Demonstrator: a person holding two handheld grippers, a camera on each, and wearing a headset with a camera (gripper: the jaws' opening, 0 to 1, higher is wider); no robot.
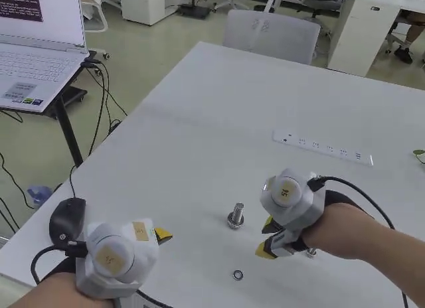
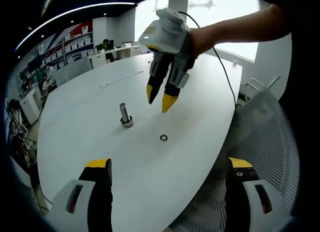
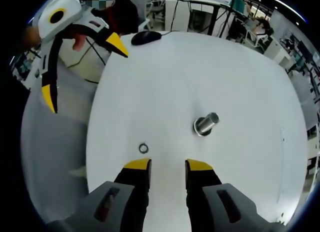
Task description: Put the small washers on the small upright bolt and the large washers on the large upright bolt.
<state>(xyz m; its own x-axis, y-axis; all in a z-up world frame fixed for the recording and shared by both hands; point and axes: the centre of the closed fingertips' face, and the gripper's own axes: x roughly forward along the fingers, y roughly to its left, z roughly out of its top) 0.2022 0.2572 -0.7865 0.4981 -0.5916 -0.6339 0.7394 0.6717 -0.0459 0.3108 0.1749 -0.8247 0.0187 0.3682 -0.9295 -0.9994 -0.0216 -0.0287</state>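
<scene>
Head view: one washer (image 1: 238,275) lies loose near the upright bolt (image 1: 236,215).

My right gripper (image 3: 168,166) has smooth yellow plastic fingertips (image 3: 137,164) on matt grey plastic. The table (image 1: 199,122) is smooth, matt white. The bolt (image 1: 236,214) and washer (image 1: 238,275) are shiny bare metal.
</scene>
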